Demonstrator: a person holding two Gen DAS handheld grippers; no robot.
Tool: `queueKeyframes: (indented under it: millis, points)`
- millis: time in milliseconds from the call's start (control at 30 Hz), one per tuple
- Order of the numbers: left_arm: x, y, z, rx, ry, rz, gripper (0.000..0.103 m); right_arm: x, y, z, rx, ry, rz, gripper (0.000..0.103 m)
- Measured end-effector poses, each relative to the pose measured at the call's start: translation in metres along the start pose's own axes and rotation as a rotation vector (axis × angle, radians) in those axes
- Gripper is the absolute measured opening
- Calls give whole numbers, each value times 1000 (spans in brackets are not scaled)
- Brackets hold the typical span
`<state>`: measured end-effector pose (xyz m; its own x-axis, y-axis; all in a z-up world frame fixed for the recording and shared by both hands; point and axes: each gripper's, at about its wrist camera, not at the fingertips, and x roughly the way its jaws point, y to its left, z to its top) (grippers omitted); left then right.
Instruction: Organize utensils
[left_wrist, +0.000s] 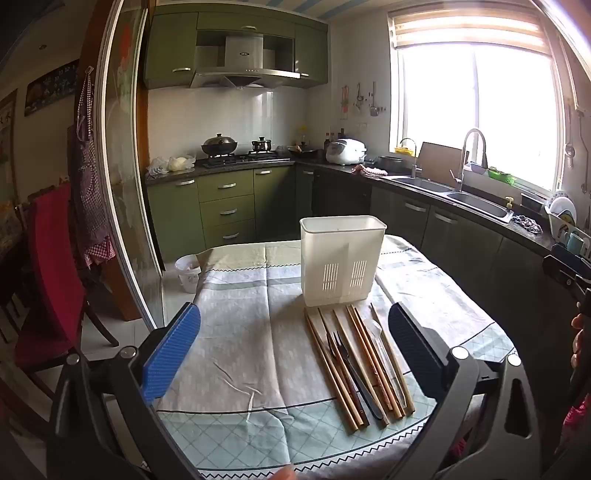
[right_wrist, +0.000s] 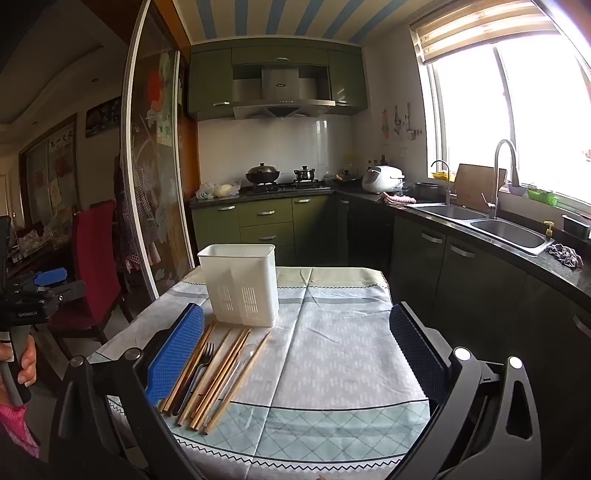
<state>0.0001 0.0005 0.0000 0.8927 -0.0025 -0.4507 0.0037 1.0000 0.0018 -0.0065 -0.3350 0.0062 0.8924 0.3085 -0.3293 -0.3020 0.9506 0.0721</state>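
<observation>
A white slotted utensil holder stands upright on the table's patterned cloth. In front of it lie several wooden chopsticks, a black fork and a clear plastic spoon, side by side. My left gripper hovers open above the near table, the utensils between its blue pads toward the right one. My right gripper is open too, with the utensils next to its left pad. Neither touches anything.
Green kitchen cabinets with a stove and double sink run behind and to the right. A red chair and a sliding glass door stand left. A small white bin sits on the floor beyond the table.
</observation>
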Motion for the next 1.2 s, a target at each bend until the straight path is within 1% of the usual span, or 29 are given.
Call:
queueKeyframes:
  millis: [267, 300, 333, 467, 600, 633, 1067, 1200]
  points:
    - [5, -2, 0, 5, 8, 6, 97, 1, 0, -1, -1, 3, 9, 99]
    - [0, 0, 0, -2, -2, 0, 97, 0, 0, -1, -2, 4, 10, 99]
    - [0, 1, 0, -2, -2, 0, 97, 6, -4, -4, -2, 5, 8, 99]
    - [0, 0, 0, -1, -1, 1, 97, 6, -3, -4, -4, 8, 7, 99]
    - [1, -1, -2, -2, -2, 4, 97, 6, -1, -4, -3, 9, 6, 99]
    - [4, 1, -8, -2, -2, 4, 97, 6, -1, -4, -4, 9, 7, 99]
    - [8, 1, -13, -3, 3, 1, 97, 7, -4, -4, -5, 17, 5, 99]
    - [8, 1, -12, -4, 4, 1, 97, 14, 1, -10, -6, 20, 2, 99]
